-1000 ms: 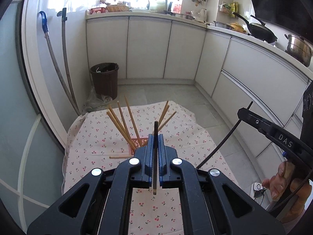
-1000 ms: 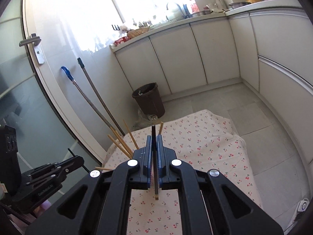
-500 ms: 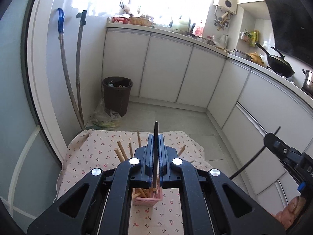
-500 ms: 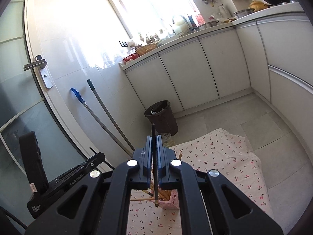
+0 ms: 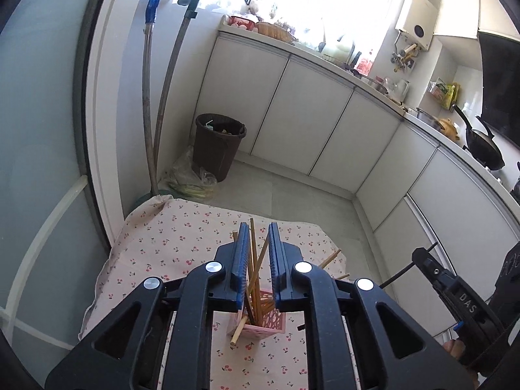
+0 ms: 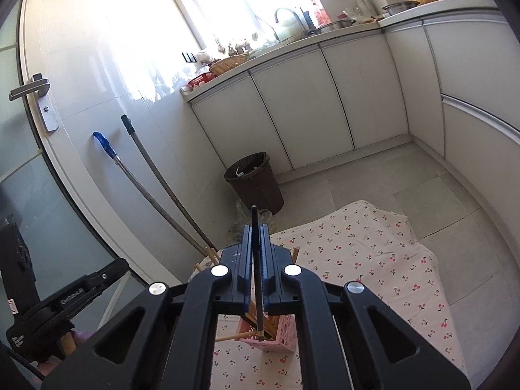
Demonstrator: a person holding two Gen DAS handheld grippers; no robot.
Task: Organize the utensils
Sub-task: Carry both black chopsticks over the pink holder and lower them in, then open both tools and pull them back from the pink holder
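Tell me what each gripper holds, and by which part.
Right gripper clamps a dark chopstick around mid-length. Left gripper, whose jaws have just been opening, grips nothing.

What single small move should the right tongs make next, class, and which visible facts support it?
Probably lower the right tongs a little and then open them. They are shut on a dark chopstick whose lower tip hangs just over the pink holder, which already stands full of wooden chopsticks. The left tongs, jaws just opening, grip nothing.
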